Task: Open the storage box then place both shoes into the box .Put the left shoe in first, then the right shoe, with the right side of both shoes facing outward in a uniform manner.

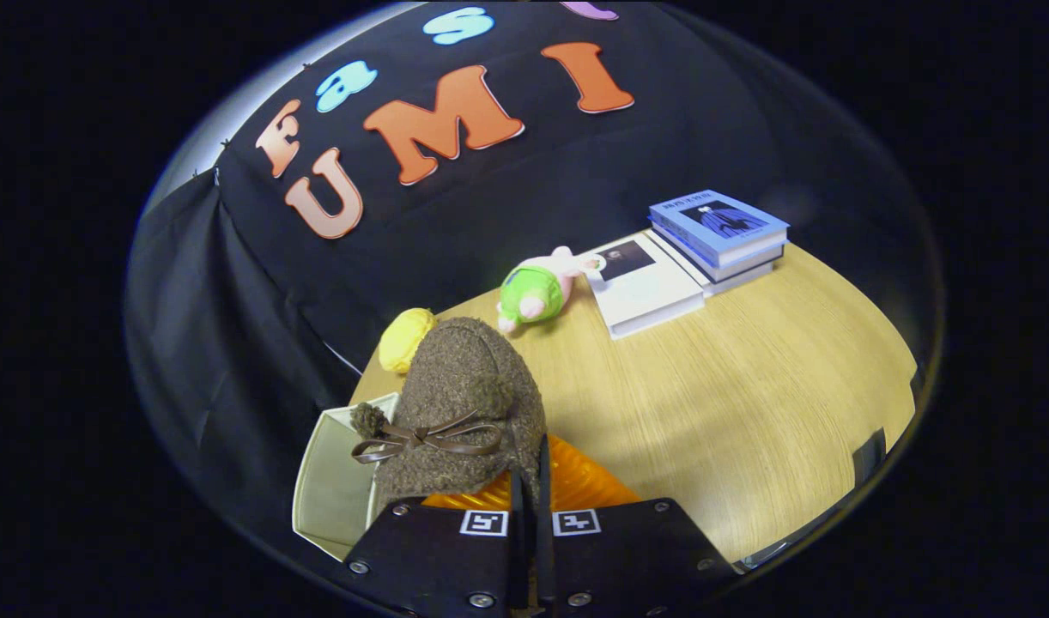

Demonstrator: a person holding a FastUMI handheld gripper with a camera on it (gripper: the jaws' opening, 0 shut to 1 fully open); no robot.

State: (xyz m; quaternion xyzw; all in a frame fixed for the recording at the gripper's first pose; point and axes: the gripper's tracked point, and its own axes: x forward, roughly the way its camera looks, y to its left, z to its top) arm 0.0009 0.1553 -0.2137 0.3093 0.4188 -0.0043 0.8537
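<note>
A wide wooden table (730,403) filled the scene, lit pale in the middle. At its far side, well beyond the gripper, lay a white book (649,296) with a stack of blue books (720,233) touching it on the right. A pink and green plush toy (537,290) lay just left of the white book, and a small yellow toy (406,339) sat near the table's left edge. At the near left corner stood the open storage box (331,481), cream inside, its lid not to be seen. Closest of all, a fuzzy brown shoe (469,403) with a thin bow and two pompoms was held up over the box's right wall, toe pointing away. The gripper (531,498) was clenched on the shoe's rim, its fingers nearly closed with only the edge of the shoe between them; the orange lining showed just behind. Whether this was the left or right shoe could not be told. The step in hand seemed to be carrying a shoe to the box. The next move likely called for shifting it left over the opening, lowering it in with the correct side facing outward, then letting go.
</note>
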